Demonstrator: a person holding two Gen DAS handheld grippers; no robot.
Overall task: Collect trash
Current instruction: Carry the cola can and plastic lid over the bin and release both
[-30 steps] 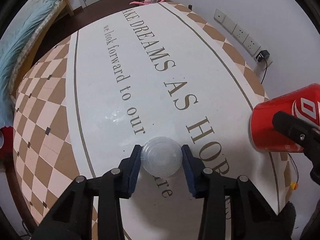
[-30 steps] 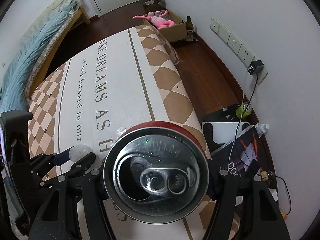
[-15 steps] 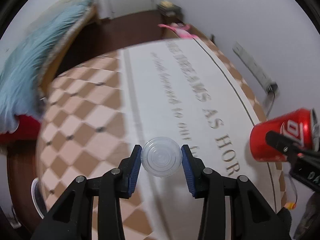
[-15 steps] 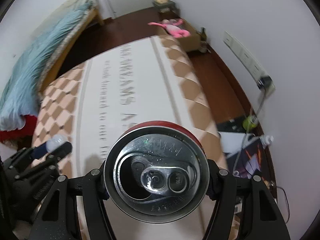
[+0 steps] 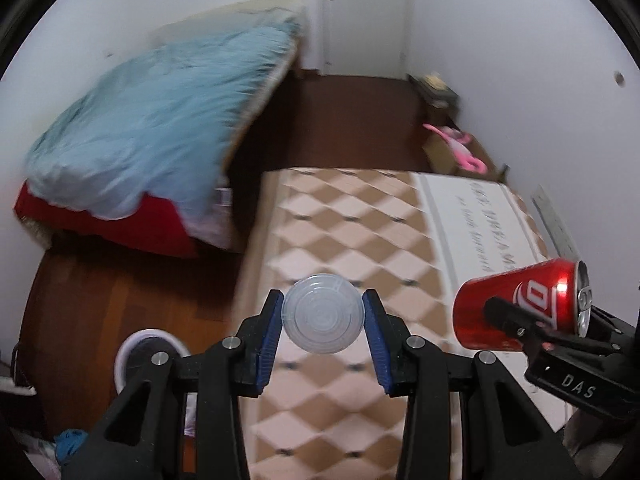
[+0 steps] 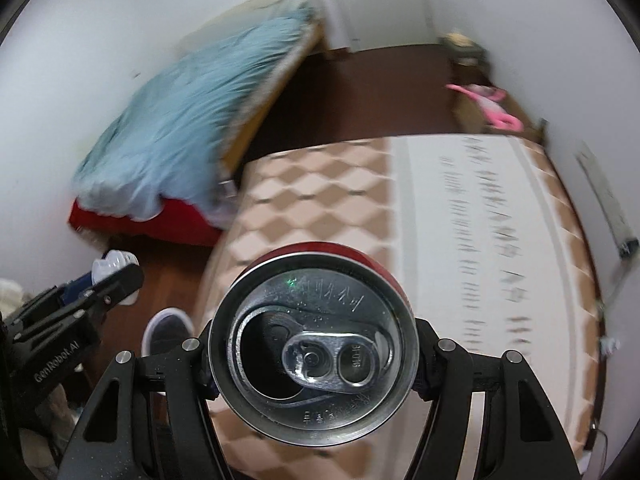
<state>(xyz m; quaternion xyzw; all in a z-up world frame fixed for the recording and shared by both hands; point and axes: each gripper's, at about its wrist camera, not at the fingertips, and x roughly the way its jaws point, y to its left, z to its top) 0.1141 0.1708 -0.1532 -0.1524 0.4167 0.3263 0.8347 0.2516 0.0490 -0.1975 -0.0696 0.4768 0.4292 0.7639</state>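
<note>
— Trash first: where is it?
— Both pieces are held in the air over the near end of the table (image 5: 344, 216). A clear plastic lid (image 5: 322, 313) sits between the blue pads (image 5: 269, 340) of the left gripper (image 5: 322, 336), its flat ribbed face turned toward the camera. A red soda can (image 6: 314, 344) is clamped in the right gripper (image 6: 314, 354), lying sideways with its opened top facing that gripper's camera.
— How are the two tools posed?
— The left gripper points forward over the checkered border of the tablecloth, closed on the lid's rim. In the left wrist view the right gripper comes in from the right edge, level with it and well apart, the can (image 5: 520, 308) pointing left.
— Any writing?
— "DAS" shows on the right gripper's body, and "GenRobot.AI" on the left gripper (image 6: 96, 292) as the right wrist view shows it. The can carries a white logo, only partly visible. Stamped characters on its top are too small to read. The tablecloth lettering is blurred.
— What else is nearby?
— A round white-rimmed bin (image 5: 136, 354) stands on the floor at the near left, and a bed with a blue cover (image 5: 160, 120) lies far left.
</note>
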